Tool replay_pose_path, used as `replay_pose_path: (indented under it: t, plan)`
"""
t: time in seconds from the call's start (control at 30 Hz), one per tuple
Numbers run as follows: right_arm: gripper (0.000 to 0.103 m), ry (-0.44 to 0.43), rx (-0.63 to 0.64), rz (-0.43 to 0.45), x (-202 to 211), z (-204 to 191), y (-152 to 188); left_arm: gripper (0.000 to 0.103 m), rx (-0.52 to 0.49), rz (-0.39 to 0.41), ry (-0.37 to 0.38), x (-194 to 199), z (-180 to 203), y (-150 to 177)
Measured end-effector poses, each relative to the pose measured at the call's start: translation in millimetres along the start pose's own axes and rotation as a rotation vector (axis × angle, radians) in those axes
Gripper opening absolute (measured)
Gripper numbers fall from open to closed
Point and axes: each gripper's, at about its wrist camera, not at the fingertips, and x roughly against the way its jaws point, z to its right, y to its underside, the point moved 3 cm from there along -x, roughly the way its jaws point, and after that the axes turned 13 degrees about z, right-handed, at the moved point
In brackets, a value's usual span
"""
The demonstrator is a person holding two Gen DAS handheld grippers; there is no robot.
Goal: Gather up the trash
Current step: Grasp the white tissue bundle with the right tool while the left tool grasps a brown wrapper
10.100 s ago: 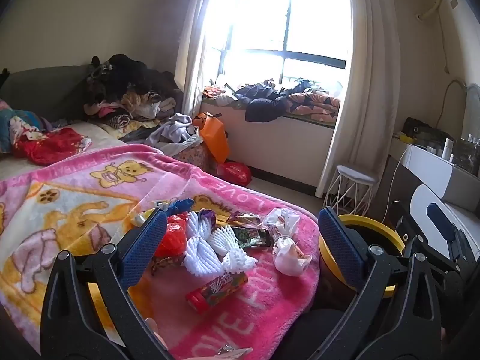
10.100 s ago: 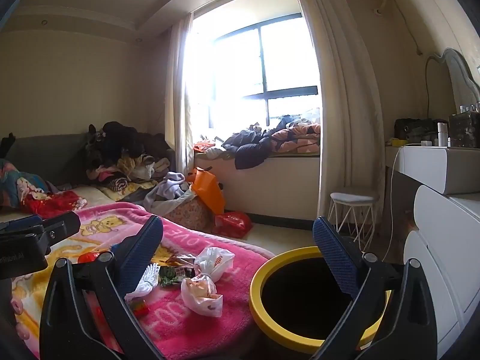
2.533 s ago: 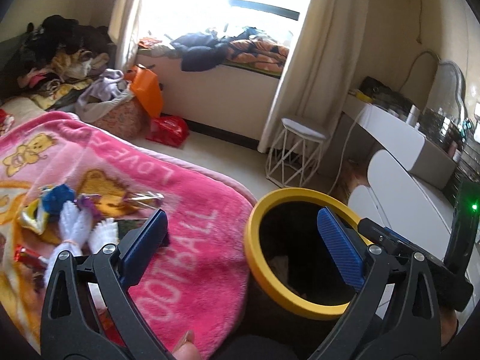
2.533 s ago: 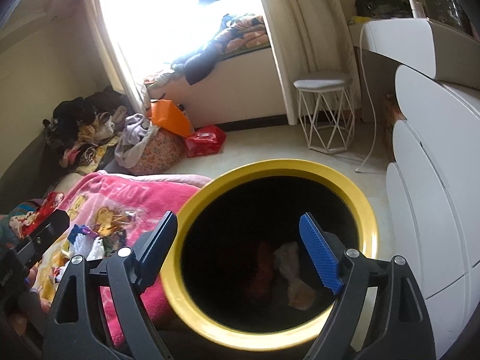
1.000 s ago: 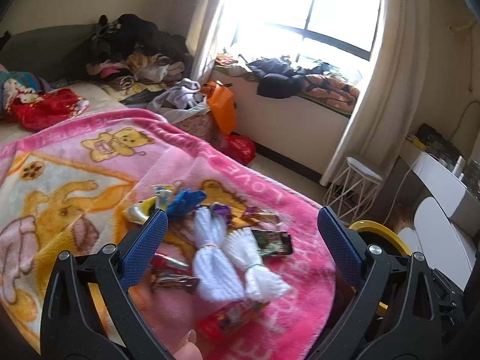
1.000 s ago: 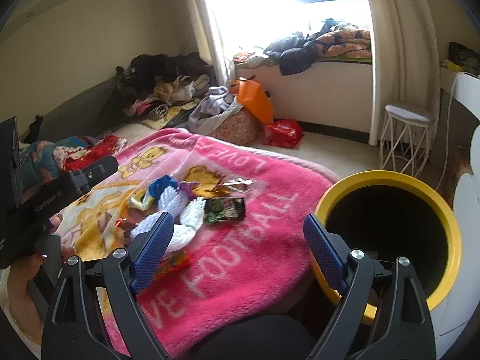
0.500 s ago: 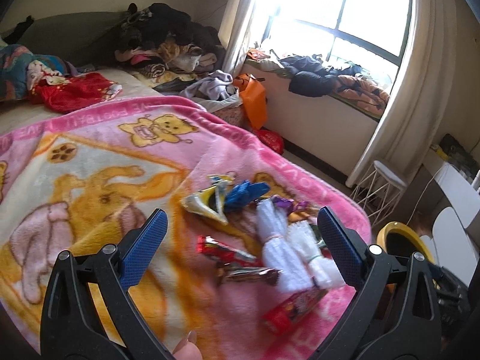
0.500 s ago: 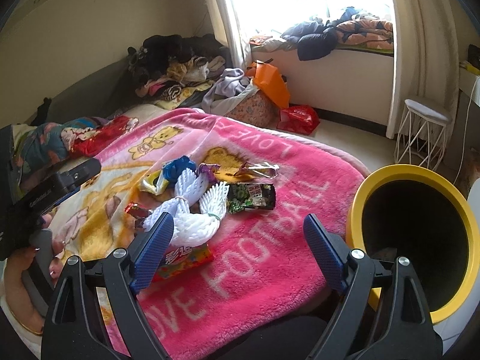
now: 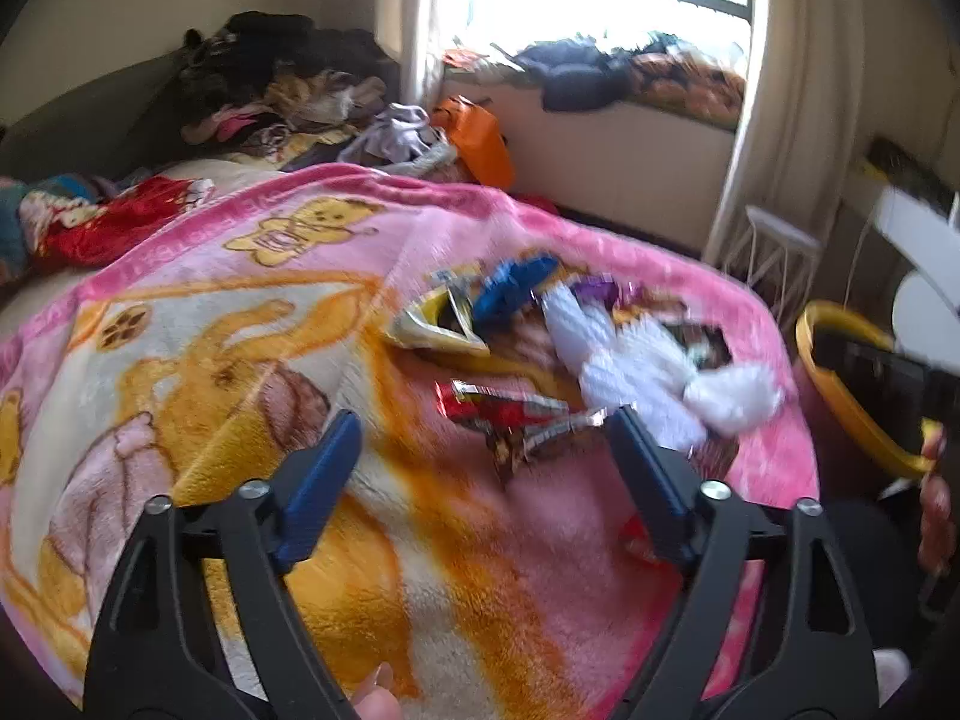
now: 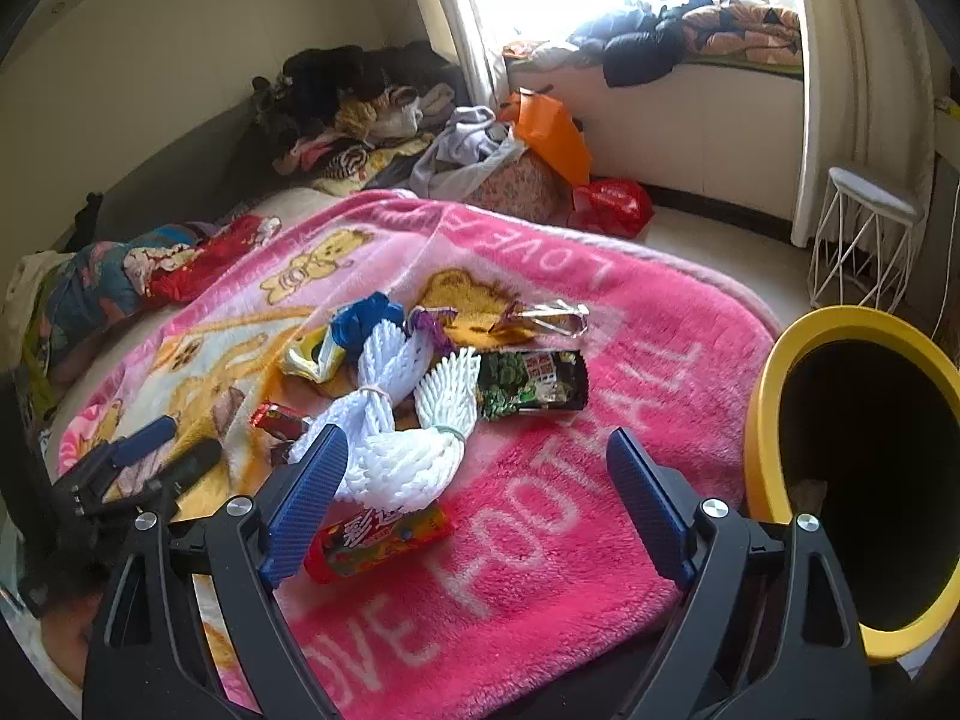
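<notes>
Trash lies on a pink blanket [image 10: 540,540]: white foam nets [image 10: 408,444], a green-black wrapper [image 10: 531,384], a red candy tube [image 10: 378,540], a silver wrapper [image 10: 552,315], a blue scrap [image 10: 366,312], a yellow packet [image 10: 312,357]. A yellow-rimmed bin [image 10: 774,396] stands at the right. My right gripper [image 10: 474,498] is open and empty over the blanket, the tube by its left finger. My left gripper [image 9: 480,468] is open and empty, just before a red foil wrapper [image 9: 504,411]; the nets [image 9: 636,372] lie beyond. It shows at the left in the right wrist view [image 10: 162,450].
Piled clothes [image 10: 360,102] lie on the bed's far side. An orange bag [image 10: 552,132] and a red bag [image 10: 612,204] sit on the floor by the window seat. A white wire stool [image 10: 870,240] stands behind the bin. White drawers [image 9: 918,222] are at the right.
Both grippers swung from the bin back over the blanket. My left gripper has dropped lower and nearer the red foil wrapper. Two white bag-like pieces seen earliest are gone from the blanket.
</notes>
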Motion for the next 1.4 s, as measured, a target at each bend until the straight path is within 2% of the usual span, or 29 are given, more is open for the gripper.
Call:
replay_pose_path:
  t: [0.07, 0.2, 0.47, 0.57, 0.63, 0.7, 0.83, 0.93, 1.07, 1.23, 1.4]
  plan:
    - [0.085, 0.001, -0.005, -0.02, -6, 0, 3, 0.068, -0.026, -0.022, 0.014, -4, 5, 6]
    - [0.085, -0.006, -0.017, -0.057, -17, -2, 9, 0.068, -0.06, -0.043, 0.046, -11, 17, 16]
    - [0.079, -0.049, -0.008, -0.12, -37, -15, 19, 0.057, -0.072, -0.067, 0.061, -31, 31, 23]
    - [0.07, -0.059, -0.009, -0.147, -45, -18, 22, 0.053, -0.073, -0.066, 0.066, -37, 33, 22]
    - [0.052, -0.075, -0.023, -0.17, -49, -19, 25, 0.05, -0.074, -0.066, 0.072, -40, 33, 21]
    - [0.041, -0.097, -0.022, -0.181, -51, -21, 27, 0.045, -0.069, -0.069, 0.077, -45, 33, 19]
    - [0.031, -0.125, -0.014, -0.162, -42, -24, 26, 0.025, -0.056, -0.079, 0.084, -51, 33, 19]
    - [0.029, -0.141, -0.007, -0.143, -34, -25, 23, 0.018, -0.048, -0.085, 0.085, -52, 33, 20]
    - [0.027, -0.157, -0.01, -0.112, -22, -21, 19, 0.017, -0.003, -0.085, 0.097, -47, 30, 19]
    - [0.026, -0.166, -0.019, -0.077, -7, -13, 15, 0.011, 0.066, -0.055, 0.12, -35, 24, 8]
    - [0.025, -0.183, -0.019, -0.045, 4, -9, 9, 0.01, 0.121, -0.025, 0.145, -24, 25, -6]
